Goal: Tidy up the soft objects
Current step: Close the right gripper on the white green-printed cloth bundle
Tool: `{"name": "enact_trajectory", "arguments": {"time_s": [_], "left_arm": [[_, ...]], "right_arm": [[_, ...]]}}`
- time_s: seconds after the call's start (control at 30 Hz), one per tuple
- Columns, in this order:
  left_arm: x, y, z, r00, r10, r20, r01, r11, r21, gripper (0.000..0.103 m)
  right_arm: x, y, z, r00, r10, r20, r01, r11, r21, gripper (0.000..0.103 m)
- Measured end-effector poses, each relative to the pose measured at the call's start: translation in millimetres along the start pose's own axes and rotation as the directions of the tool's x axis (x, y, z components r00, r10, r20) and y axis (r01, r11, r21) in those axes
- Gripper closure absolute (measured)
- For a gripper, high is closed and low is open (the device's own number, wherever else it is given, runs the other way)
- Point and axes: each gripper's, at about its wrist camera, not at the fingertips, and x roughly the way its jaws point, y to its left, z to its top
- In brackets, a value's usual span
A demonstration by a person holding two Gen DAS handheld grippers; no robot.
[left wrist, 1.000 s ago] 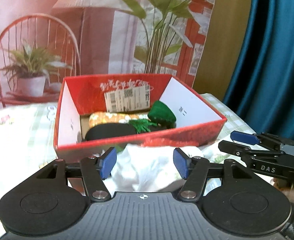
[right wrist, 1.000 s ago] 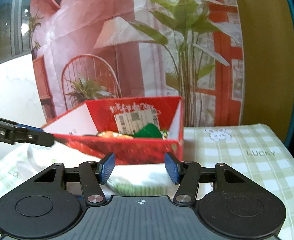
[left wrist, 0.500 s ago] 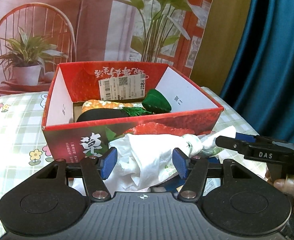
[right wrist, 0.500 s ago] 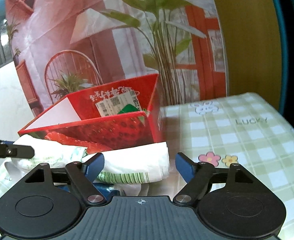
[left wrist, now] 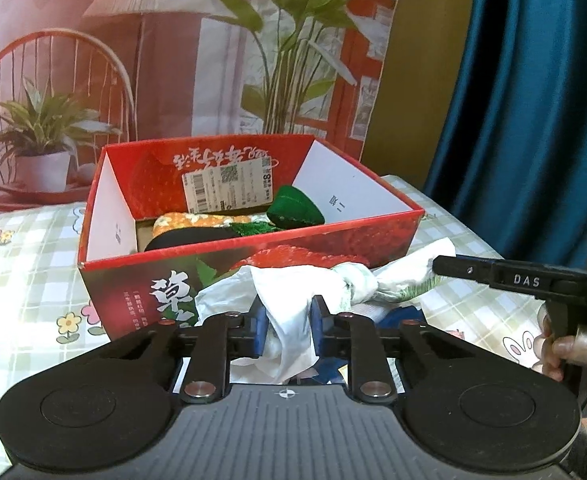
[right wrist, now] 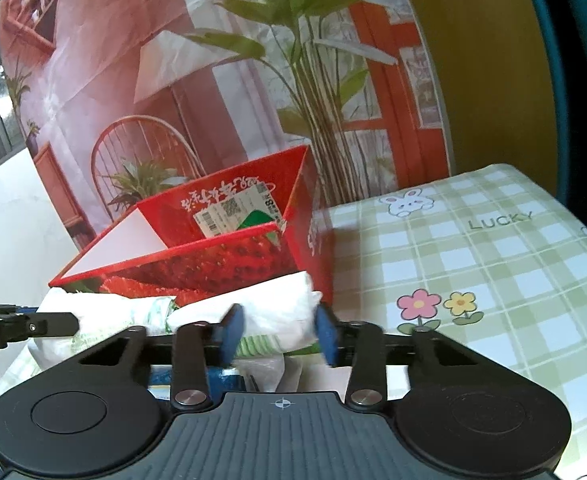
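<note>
One bag left to put away

We see some soft things already lying in the red box (left wrist: 249,256): a green one (left wrist: 295,212), a black one (left wrist: 189,237) and an orange flowery one (left wrist: 185,222). The white plastic bag (left wrist: 289,304) is not in yet; it lies on the checked cloth (right wrist: 473,272), right against the front of the box. Our left gripper (left wrist: 286,330) is closing and its blue pads already pinch one bunched end of the bag. Our right gripper (right wrist: 279,332) is closing too, with the other end of the bag between its blurry pads. We think the bag goes into the box next.
</note>
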Motion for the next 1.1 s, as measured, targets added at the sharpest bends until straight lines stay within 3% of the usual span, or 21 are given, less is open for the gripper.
{"name": "enact_trajectory", "arguments": {"time_s": [0.17,0.57,0.83,1.1], "left_arm": [[-15.1,-2.9,0.5,0.999,-0.010,0.031,0.010,1.000,0.025,0.084],[-39.3,3.6,29.9,0.991,0.035,0.133,-0.039,0.999,0.022,0.085],[-25.6,14.9,64.7,0.980,0.089,0.178,-0.094,0.995,0.017,0.085],[9.9,35.7,90.6,0.976,0.134,0.172,-0.136,0.991,0.001,0.085]], "right_arm": [[-17.6,1.8,4.9,0.999,0.028,0.045,-0.027,0.999,-0.020,0.086],[-43.4,31.8,45.5,0.980,0.106,0.167,-0.089,0.990,-0.105,0.091],[-18.9,47.8,75.2,0.977,0.096,0.190,-0.072,0.989,-0.129,0.091],[25.9,59.0,87.8,0.984,0.034,0.173,-0.009,0.989,-0.145,0.091]]}}
